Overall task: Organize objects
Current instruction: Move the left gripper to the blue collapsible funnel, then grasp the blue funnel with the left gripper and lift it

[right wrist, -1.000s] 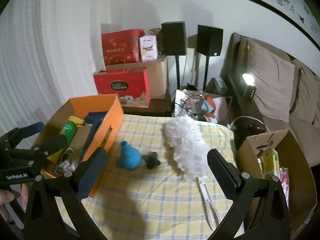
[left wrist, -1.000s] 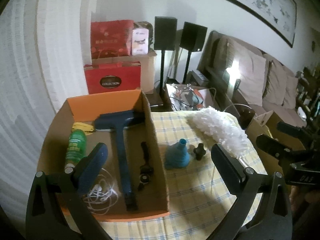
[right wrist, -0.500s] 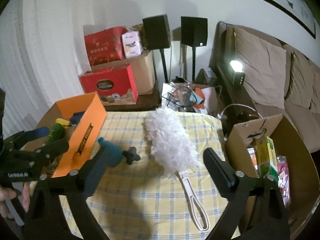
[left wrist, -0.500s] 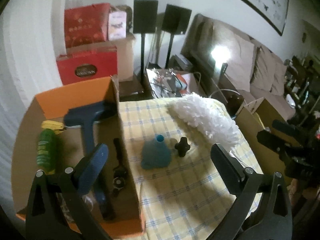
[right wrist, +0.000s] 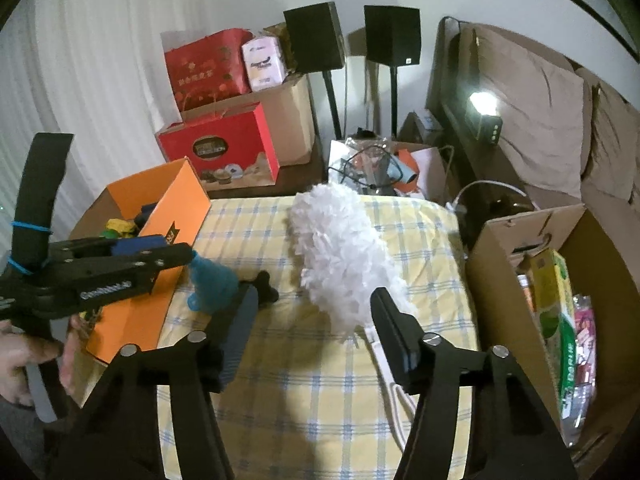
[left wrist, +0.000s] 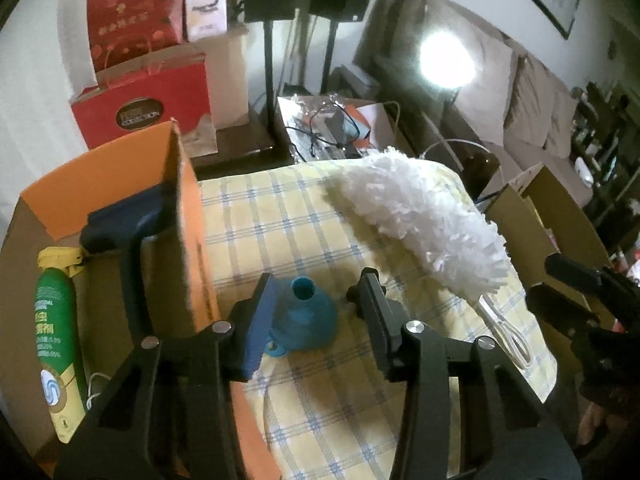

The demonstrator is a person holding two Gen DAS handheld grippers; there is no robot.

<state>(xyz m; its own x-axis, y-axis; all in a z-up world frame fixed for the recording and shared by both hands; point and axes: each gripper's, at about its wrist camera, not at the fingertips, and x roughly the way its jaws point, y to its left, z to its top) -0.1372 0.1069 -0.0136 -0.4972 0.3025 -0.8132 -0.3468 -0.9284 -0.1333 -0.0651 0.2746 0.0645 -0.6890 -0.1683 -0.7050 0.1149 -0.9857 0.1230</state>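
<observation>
- In the left wrist view, the left gripper (left wrist: 316, 300) is seen closing around a blue funnel (left wrist: 306, 316) on the checked cloth; the funnel stands between the jaws, and contact with the pads cannot be told.
- Only this view shows the inside of the orange box (left wrist: 180, 184): one green spray can (left wrist: 56, 336) and one dark blue long-handled tool (left wrist: 128, 240).
- In the right wrist view, the right gripper (right wrist: 316, 328) is seen half open and closing, with nothing pressed; the base of one white duster (right wrist: 340, 256) lies between its jaws.
- Only this view shows one brown cardboard box (right wrist: 504, 248) of packets at the right, one small black knob (right wrist: 262, 286) beside the funnel, and a hand (right wrist: 24, 356).
- Two black speakers on stands (right wrist: 316, 36) are counted, and two red gift boxes (right wrist: 224, 148).
- The surface is a yellow and blue checked cloth (right wrist: 312, 400); a sofa with cushions (right wrist: 540, 108) lies beyond.
</observation>
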